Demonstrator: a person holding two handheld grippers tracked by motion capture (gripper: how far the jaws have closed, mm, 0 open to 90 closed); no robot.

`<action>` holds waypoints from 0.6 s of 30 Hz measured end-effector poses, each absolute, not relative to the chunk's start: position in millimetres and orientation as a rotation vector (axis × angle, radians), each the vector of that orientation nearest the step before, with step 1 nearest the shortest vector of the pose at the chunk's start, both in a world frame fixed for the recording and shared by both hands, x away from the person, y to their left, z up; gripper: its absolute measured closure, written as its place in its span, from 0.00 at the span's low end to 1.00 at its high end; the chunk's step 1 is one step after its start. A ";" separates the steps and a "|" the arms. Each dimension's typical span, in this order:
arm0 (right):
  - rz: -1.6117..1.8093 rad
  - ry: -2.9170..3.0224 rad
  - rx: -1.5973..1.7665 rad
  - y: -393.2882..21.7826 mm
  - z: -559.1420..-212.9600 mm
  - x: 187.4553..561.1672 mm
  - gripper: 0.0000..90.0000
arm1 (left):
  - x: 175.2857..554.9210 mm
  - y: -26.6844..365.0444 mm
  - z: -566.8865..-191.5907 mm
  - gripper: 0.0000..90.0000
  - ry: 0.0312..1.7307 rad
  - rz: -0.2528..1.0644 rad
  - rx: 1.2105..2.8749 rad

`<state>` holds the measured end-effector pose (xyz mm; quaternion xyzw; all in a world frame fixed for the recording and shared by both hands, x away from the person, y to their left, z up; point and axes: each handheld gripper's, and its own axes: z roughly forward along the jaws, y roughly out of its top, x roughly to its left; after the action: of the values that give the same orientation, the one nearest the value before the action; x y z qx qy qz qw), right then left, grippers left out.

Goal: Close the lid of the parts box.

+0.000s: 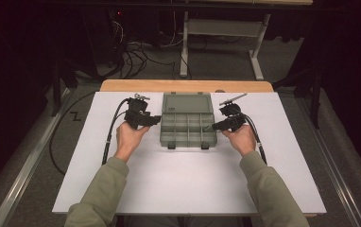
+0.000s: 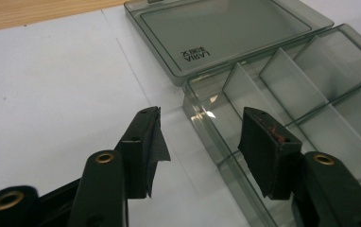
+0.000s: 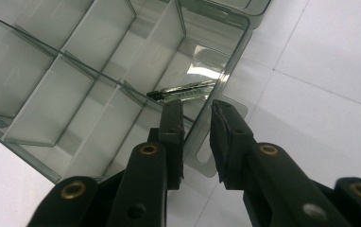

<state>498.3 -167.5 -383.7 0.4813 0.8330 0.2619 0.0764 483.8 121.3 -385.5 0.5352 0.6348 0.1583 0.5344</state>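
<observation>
Translucent grey plastic compartment box (image 1: 188,128), lid (image 1: 187,102) laid flat open behind it toward the far edge of the white table top (image 1: 169,184). We list it at the middle of that top, nearer the far edge than the near one, its long axis running side to side between our two hands. Dividers split the tray into compartments; in the right gripper view a slim dark-tipped object (image 3: 183,92) lies against the end wall, and we cannot tell what it is.

Left gripper (image 1: 154,120): at the box's left end wall, jaws standing apart. In the left gripper view one jaw is outside the wall over the white top, the other over the tray, so the wall (image 2: 207,137) runs between them with neither pad pressing on it.

Right gripper (image 1: 216,126): at the box's right end, jaws drawn near together astride the end wall and its clear tab (image 3: 226,137); a gap shows on each side, so we cannot tell whether the pads grip.

Judgement: the box lies inward from each claw, both hands equally near, each at its own short end. The coming move, a squeeze or lift at the ends, turns on each wall staying centred between the jaws.
</observation>
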 end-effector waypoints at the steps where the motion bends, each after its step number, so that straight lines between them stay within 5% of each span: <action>1: 0.783 2.496 1.444 -167.2 -383.6 498.3 0.85 | 486.3 120.7 -384.0 0.53 1.515 0.375 1.279; 18: 0.774 2.490 1.452 -166.2 -383.3 497.7 0.85 | 524.8 112.2 -379.7 0.54 1.577 0.338 1.324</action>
<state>497.7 -166.2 -383.3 0.4849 0.8318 0.2585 0.0785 524.8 112.2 -379.7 0.5483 0.6531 0.1400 0.5033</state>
